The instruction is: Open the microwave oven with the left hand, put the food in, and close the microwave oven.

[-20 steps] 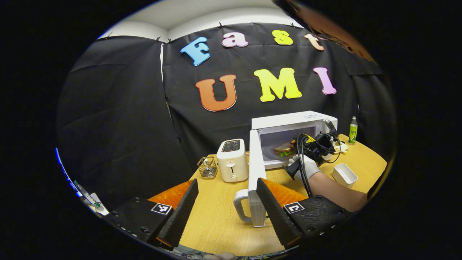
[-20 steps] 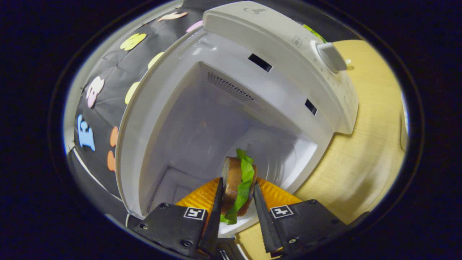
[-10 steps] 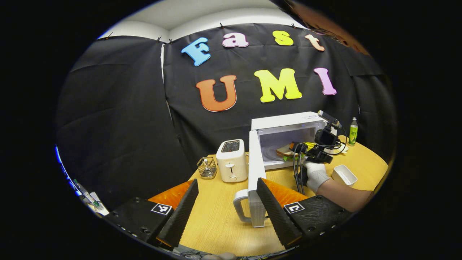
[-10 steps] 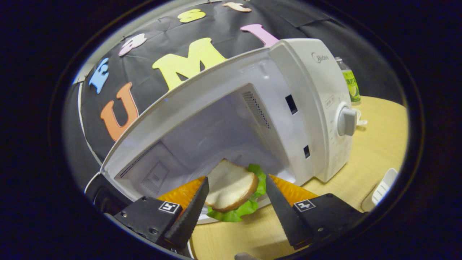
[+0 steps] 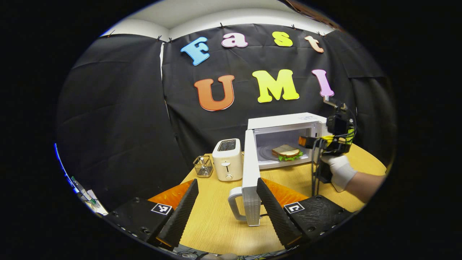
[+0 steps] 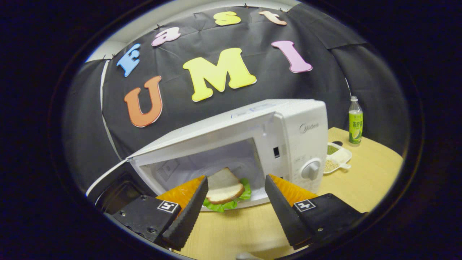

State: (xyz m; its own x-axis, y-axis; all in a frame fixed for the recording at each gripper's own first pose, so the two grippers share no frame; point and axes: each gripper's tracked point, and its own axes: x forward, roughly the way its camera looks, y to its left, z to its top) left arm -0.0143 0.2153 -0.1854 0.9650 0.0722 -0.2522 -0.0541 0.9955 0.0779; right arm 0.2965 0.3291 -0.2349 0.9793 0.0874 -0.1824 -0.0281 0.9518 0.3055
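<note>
The sandwich [image 5: 287,151] lies flat inside the microwave oven [image 5: 285,141], on the round turntable of the cavity, with lettuce showing along its lower edge. In the right gripper view the sandwich [image 6: 224,189] sits just beyond the cavity's front lip, top slice up and slightly tilted toward the camera. The microwave oven [image 6: 252,144] stands on the desk [image 6: 361,187] with its cavity exposed. Its door [image 5: 250,177] is swung fully open to the left side, edge-on to the left gripper view, handle [image 5: 234,204] pointing toward the camera.

The right gripper [image 6: 232,200] has its jaws spread wide and holds nothing; both fingers stand in front of the oven opening, apart from the sandwich. In the left gripper view the right gripper [image 5: 325,141] is seen farther off, raised in front of the oven's control side, held by a gloved hand [image 5: 339,169].

The left gripper [image 5: 227,206] has its jaws wide open and empty. The door handle lies between the two fingers in the view; contact cannot be judged.

On the desk [image 5: 216,224], a toaster [image 5: 226,159] stands just left of the door, with a small wire basket [image 5: 203,166] beside it. A green bottle [image 6: 355,121] stands upright behind the oven's right side, and a divided white dish [image 6: 335,156] lies near the control knob [image 6: 311,169].
</note>
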